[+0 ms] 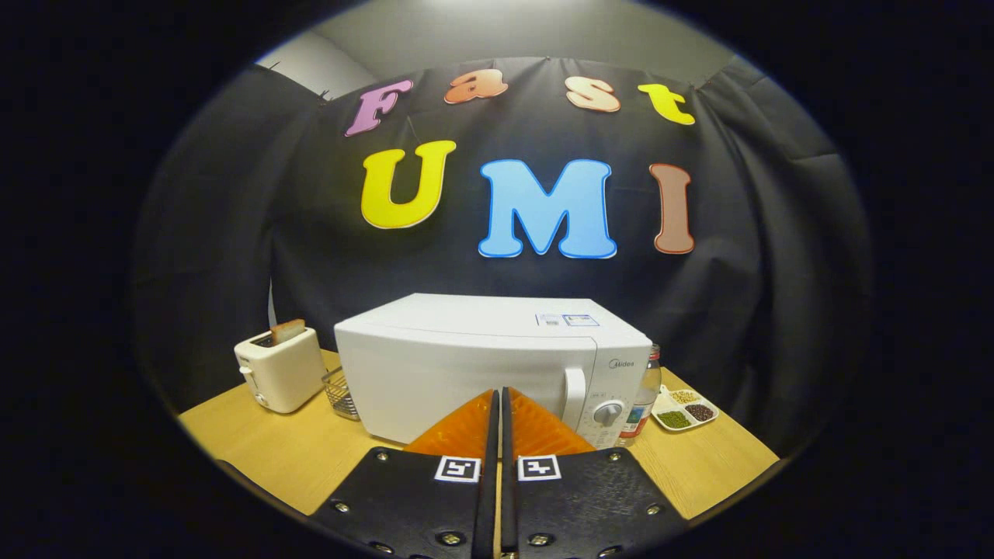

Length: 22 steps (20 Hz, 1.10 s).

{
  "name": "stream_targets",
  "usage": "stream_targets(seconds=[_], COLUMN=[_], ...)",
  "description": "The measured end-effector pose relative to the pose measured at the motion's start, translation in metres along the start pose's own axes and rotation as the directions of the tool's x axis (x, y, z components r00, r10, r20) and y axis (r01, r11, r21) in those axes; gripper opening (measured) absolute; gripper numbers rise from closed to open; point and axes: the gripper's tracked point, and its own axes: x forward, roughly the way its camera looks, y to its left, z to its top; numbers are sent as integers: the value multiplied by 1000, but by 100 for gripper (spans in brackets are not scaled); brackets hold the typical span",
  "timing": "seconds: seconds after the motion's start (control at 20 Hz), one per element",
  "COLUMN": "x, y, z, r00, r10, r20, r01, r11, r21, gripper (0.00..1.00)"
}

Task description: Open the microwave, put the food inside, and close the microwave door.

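Observation:
A white microwave [466, 365] stands on the wooden table [272, 450], its door closed, with a vertical white handle [573, 396] and a round dial [608, 412] on its right side. My gripper [498, 396] points at the lower front of the door, a little left of the handle. Its two fingers lie pressed together with nothing between them. I cannot make out the food for the microwave.
A white toaster [279, 371] with a slice of bread [287, 331] sticking out stands left of the microwave. A small wire basket [340, 394] sits between them. Right of the microwave are a bottle [646, 396] and a white divided dish [685, 410] of beans.

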Motion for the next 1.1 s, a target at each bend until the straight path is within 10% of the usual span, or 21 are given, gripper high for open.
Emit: stream_targets(seconds=[0.85,1.1], x=[-109,-119], y=[-5,-13], z=[122,133], r00=[985,971], r10=[-54,-131], r20=[161,201], r01=[53,121], r11=[999,991], r21=[11,60], gripper=[10,77])
